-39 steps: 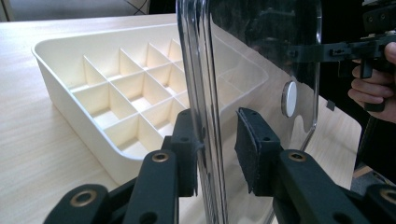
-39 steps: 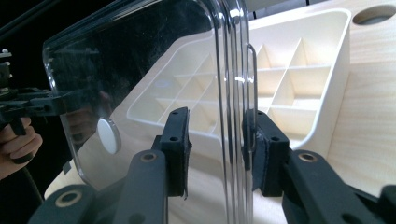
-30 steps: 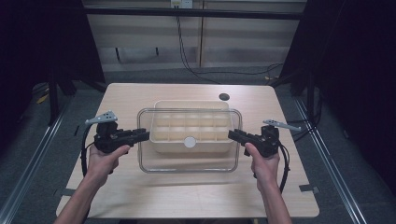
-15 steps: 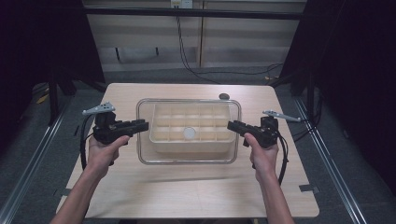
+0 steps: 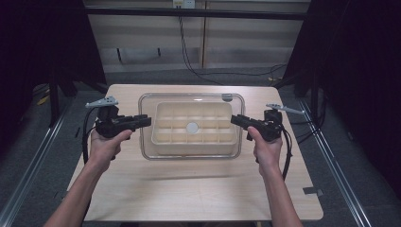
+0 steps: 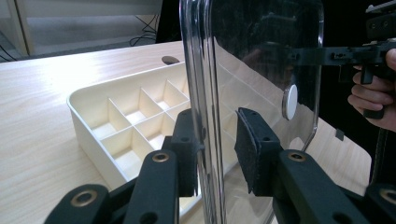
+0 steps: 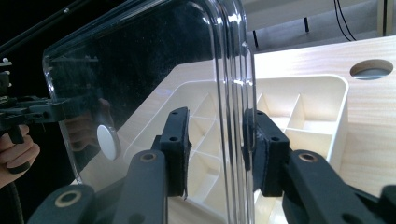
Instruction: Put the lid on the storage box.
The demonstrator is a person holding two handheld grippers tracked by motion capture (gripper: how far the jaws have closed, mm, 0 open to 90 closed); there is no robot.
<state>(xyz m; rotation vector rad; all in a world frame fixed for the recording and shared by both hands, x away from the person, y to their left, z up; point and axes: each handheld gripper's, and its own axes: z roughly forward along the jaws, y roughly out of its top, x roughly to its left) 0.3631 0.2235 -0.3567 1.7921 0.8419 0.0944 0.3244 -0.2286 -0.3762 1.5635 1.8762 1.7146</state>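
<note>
Looking down from the high view, a clear lid (image 5: 191, 97) hangs level over a cream tray (image 5: 194, 128) of small compartments on the wooden table (image 5: 198, 189). The left gripper (image 5: 144, 121) meets the lid's left edge and the right gripper (image 5: 235, 119) meets its right edge, each held in a hand (image 5: 105, 144) coming in from the near side. A round white knob (image 5: 192, 126) sits at the lid's middle. From this height the jaw tips are too small to show how tightly they close. A round hole (image 5: 227, 97) in the table shows through the lid's far right corner.

In the left gripper view, the lid (image 6: 261, 60) stands edge-on between the two black pads (image 6: 250, 149). Its rim touches the left pad, while a gap shows before the right one, so whether it is truly pinched I cannot tell. The tray (image 6: 135, 121) lies below and to the left, its near corner hidden behind the jaws. Through the plastic the other gripper (image 6: 341, 55) appears far off, blurred by reflections.

In the right gripper view, the lid (image 7: 140, 79) again runs upright between the pads (image 7: 177, 149). The right pad presses the rim; the left stands slightly off. The tray (image 7: 299, 116) lies beyond, partly blurred by the plastic, and its lower part is cut off by the jaws.
</note>
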